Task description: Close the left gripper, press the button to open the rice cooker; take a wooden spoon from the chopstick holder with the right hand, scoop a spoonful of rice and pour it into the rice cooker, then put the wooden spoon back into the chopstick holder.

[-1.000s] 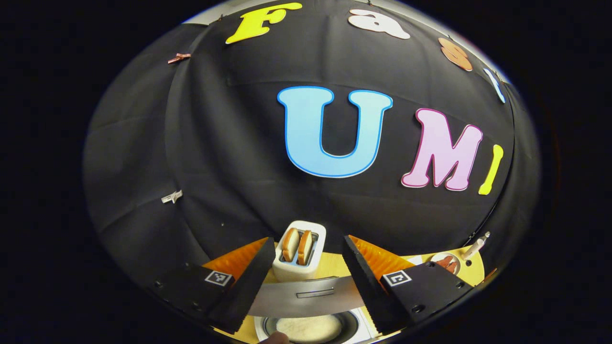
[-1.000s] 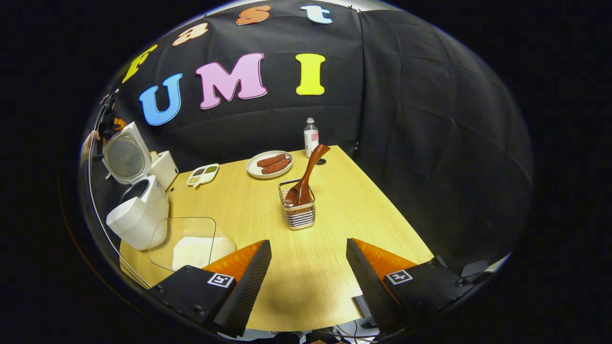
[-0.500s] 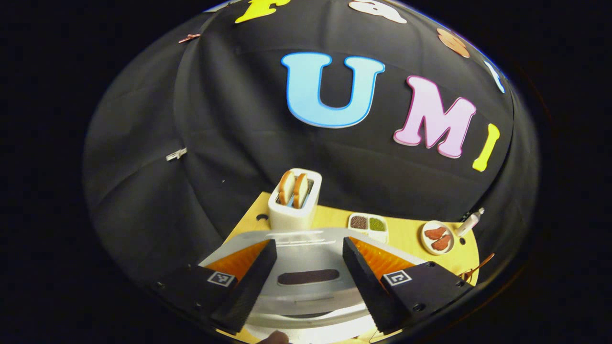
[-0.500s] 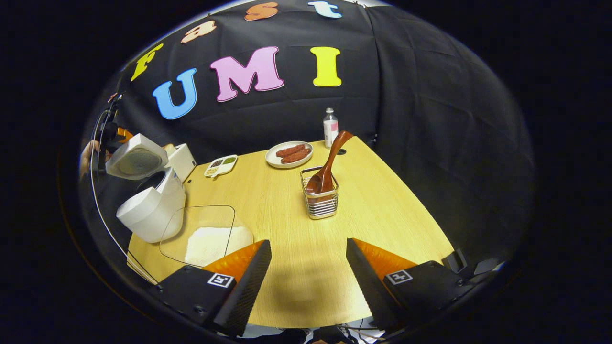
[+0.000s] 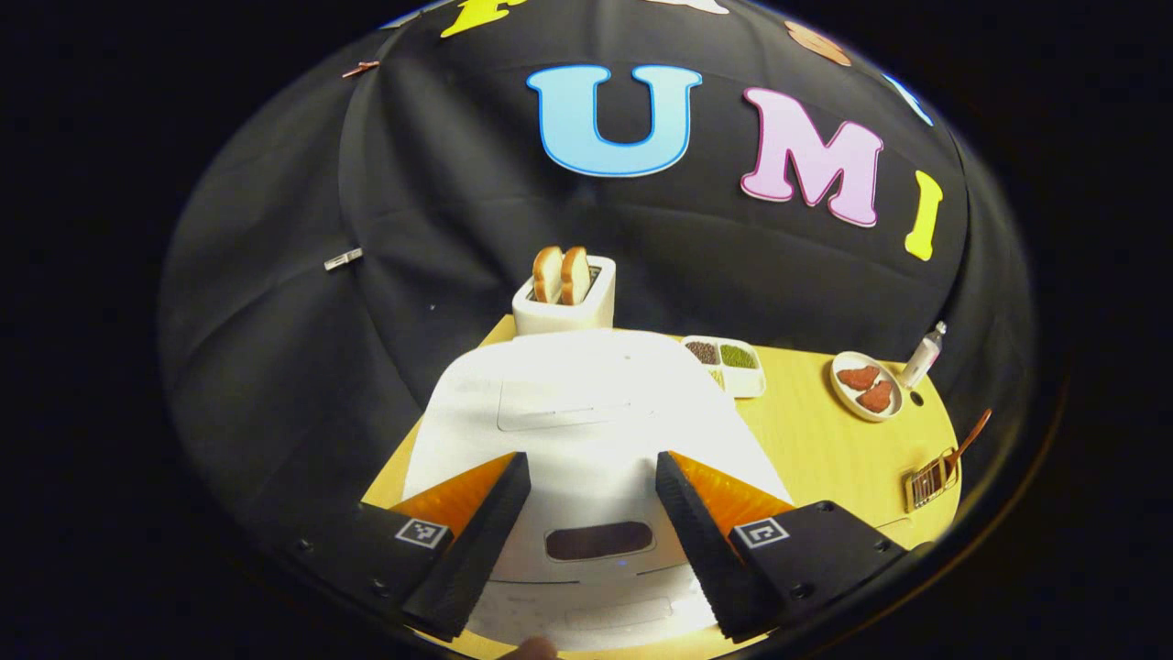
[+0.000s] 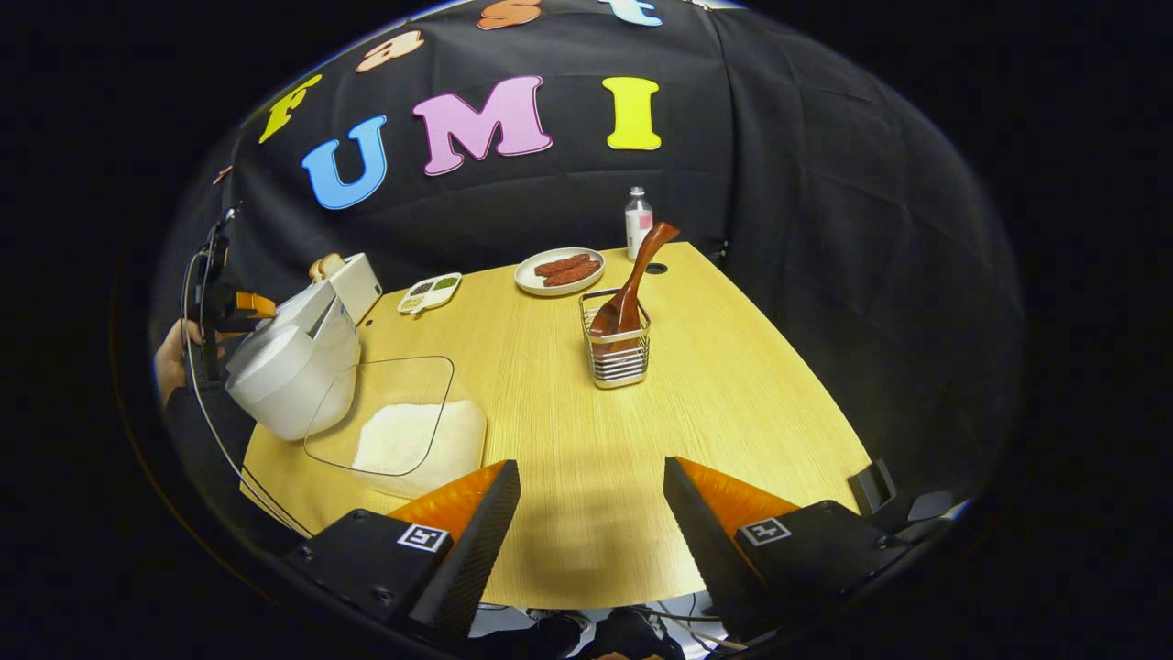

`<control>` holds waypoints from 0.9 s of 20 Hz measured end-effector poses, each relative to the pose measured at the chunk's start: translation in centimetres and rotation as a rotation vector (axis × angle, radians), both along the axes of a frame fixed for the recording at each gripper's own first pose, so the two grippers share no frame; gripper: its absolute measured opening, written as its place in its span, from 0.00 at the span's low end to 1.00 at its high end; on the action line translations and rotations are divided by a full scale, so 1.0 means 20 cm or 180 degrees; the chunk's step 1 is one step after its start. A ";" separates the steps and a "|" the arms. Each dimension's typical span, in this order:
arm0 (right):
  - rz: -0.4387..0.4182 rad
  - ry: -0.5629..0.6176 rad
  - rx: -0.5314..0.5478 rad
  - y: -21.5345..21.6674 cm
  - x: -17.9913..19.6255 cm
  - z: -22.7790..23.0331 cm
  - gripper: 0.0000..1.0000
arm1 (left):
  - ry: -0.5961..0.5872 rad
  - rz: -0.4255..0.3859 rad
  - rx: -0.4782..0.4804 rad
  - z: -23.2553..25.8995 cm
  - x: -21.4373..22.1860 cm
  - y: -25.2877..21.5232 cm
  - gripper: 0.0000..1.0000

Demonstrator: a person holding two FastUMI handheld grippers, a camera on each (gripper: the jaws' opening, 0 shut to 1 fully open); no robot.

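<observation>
Left tool (image 5: 591, 513): fingers apart, holding nothing, poised above the white cooker (image 5: 586, 431), whose lid lies down and looks shut.
Right tool (image 6: 591, 522): fingers wide, empty, hanging over bare desk (image 6: 733, 385), well short of the spoon (image 6: 632, 293).
Spoon: stands bowl-down in the wire holder (image 6: 616, 353), handle leaning up and to the right; judged light, rigid wood, smooth enough to slip, so best pinched on the bare upper handle clear of the rim.
Holder: judged light; could tip or drag if the spoon is pulled sideways.
Rice (image 6: 403, 435): white heap in a clear tray (image 6: 385, 412) just beside the cooker; loose, likely to spill.
Cooker button: not clearly made out; the dark oval window (image 5: 597, 541) sits between the left fingers.
Hidden: cooker's inside; spoon bowl behind holder wires; the hand at the left tool is cut by the picture's edge.
</observation>
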State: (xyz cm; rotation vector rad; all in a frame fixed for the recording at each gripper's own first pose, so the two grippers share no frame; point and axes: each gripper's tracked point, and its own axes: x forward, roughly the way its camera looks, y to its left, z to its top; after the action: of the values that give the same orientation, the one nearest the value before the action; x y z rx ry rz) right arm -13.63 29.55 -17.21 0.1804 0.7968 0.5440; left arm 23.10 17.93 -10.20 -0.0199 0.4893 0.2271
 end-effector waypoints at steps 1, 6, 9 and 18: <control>0.0007 0.0001 -0.0007 0.00 -0.01 0.00 0.99 | -0.0115 0.0016 0.0014 -0.01 0.01 -0.01 1.00; 0.0031 0.0057 -0.0044 0.01 -0.07 -0.03 0.99 | -0.0361 -0.0063 0.0142 -0.03 -0.01 -0.01 0.99; 0.0027 -0.0002 -0.0062 0.03 -0.09 0.00 0.99 | -0.0365 -0.0117 0.0184 -0.03 -0.01 -0.02 0.99; -0.0182 -0.0258 -0.0007 0.03 -0.08 0.17 0.99 | -0.0496 -0.0209 0.0226 -0.02 -0.05 -0.04 0.98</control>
State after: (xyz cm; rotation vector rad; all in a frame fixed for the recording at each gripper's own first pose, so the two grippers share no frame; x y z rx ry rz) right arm -15.19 30.10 -13.83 0.1774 0.7114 0.4934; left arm 22.06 17.21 -10.66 0.0474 0.3261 0.1768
